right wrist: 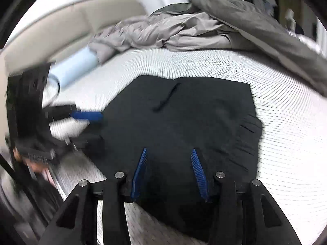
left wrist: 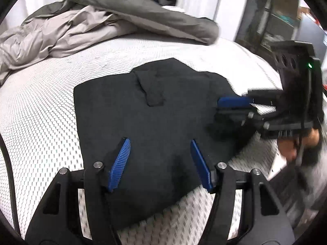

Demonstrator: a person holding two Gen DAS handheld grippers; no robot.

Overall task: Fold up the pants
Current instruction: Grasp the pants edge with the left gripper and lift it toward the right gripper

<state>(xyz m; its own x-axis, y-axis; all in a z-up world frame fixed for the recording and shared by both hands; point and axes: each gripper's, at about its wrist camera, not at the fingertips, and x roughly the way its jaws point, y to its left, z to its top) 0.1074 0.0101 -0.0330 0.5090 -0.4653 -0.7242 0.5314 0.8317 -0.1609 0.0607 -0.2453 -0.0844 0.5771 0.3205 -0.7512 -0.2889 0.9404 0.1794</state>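
The black pants [left wrist: 155, 106] lie folded into a compact flat shape on the white patterned mattress [left wrist: 40, 106]; they also show in the right wrist view [right wrist: 184, 118]. My left gripper [left wrist: 160, 145] is open and empty, its blue pads just above the near edge of the pants. It shows at the left of the right wrist view [right wrist: 93, 122], blurred. My right gripper [right wrist: 168, 155] is open and empty above the near part of the pants. In the left wrist view it is at the pants' right edge [left wrist: 226, 110], blurred.
A crumpled grey duvet [left wrist: 67, 26] and a dark grey pillow [left wrist: 155, 14] lie at the far side of the mattress. A pale blue cylinder [right wrist: 75, 67] lies by the beige headboard [right wrist: 61, 20]. Shelves [left wrist: 276, 20] stand beyond the bed's right side.
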